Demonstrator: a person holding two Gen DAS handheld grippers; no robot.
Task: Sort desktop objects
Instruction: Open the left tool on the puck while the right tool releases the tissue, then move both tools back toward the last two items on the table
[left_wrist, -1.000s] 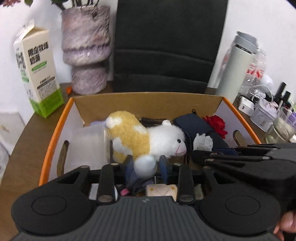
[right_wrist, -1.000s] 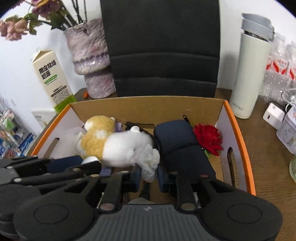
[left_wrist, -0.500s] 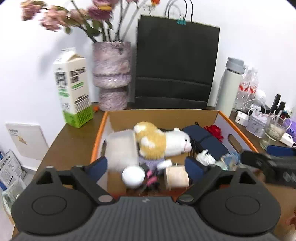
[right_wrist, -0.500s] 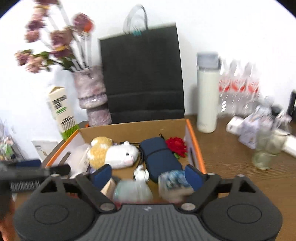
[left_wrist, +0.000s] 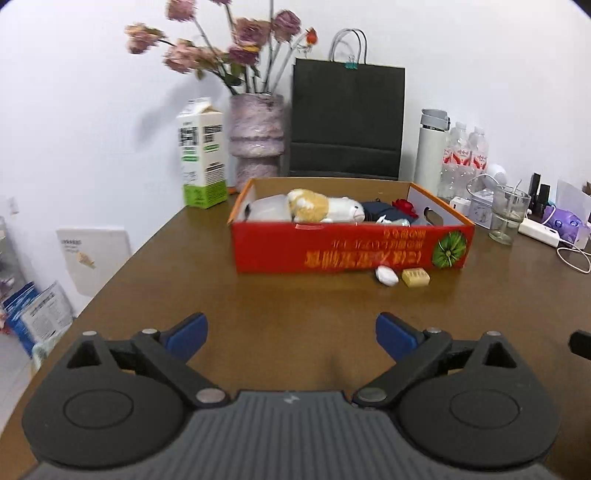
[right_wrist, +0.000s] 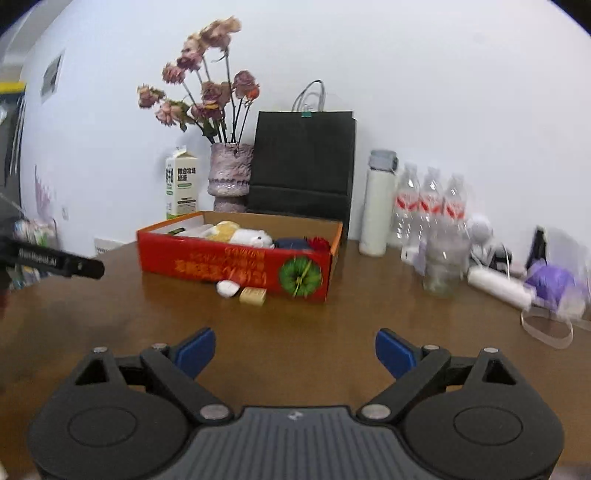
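Brown wooden table (left_wrist: 295, 295) against a white wall, left gripper (left_wrist: 290, 334) and right gripper (right_wrist: 295, 349) both held low and level above it, jaws spread wide and empty, well short of the red box (left_wrist: 351, 251) holding a plush toy (left_wrist: 323, 210), small white object (left_wrist: 386, 276) and tan block (left_wrist: 415, 277) just beside its front wall.

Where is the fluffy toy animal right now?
The plush toy lies inside the red cardboard box in both wrist views, near its middle, between a clear plastic container and a dark blue pouch.
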